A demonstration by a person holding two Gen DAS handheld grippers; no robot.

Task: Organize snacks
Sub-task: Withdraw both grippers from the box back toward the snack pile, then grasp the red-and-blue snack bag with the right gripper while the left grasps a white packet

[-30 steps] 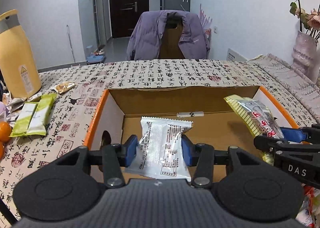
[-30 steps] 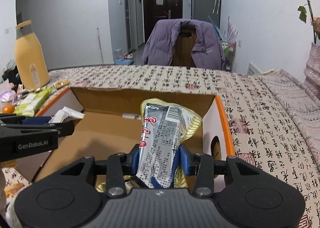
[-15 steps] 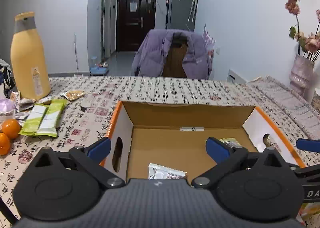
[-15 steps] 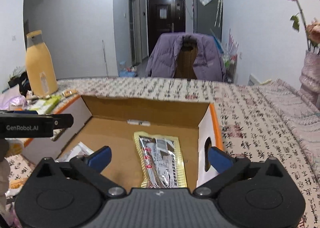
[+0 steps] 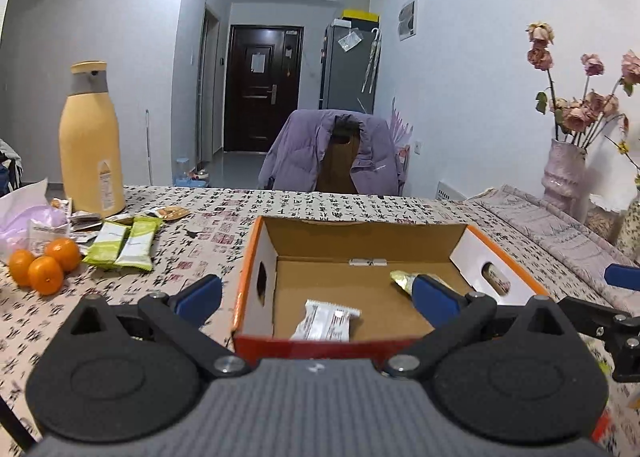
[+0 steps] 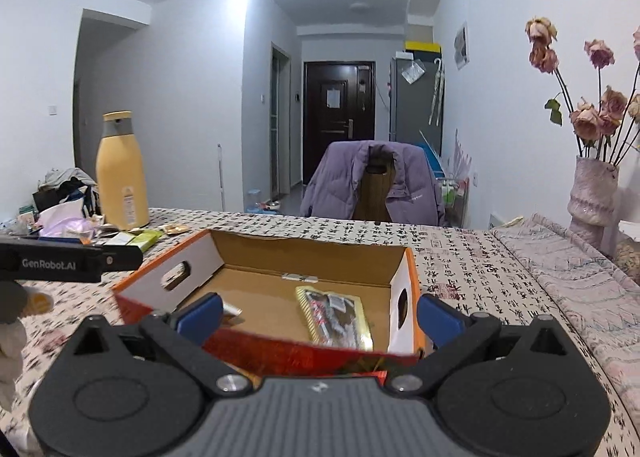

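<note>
An orange-edged cardboard box (image 5: pixel 256 253) (image 6: pixel 410 269) stands open on the patterned table. Inside lie a white snack packet (image 5: pixel 326 321) at the front left and a yellow-and-silver snack packet (image 6: pixel 334 315), whose tip shows in the left wrist view (image 5: pixel 402 279). My left gripper (image 5: pixel 316 297) is open and empty, held above and behind the box's near wall. My right gripper (image 6: pixel 318 315) is open and empty, also over the near wall. Two green snack bars (image 5: pixel 120 243) lie on the table left of the box.
A tall yellow bottle (image 5: pixel 90 141) stands at the far left with small wrappers around it. Three oranges (image 5: pixel 44 265) lie at the left edge. A vase of dried roses (image 5: pixel 562 181) stands at the right. A chair with a purple jacket (image 5: pixel 332 155) is behind the table.
Both grippers opened and let their packets drop into the box. Both then pulled back and rose, so the box now sits farther off in both views.
</note>
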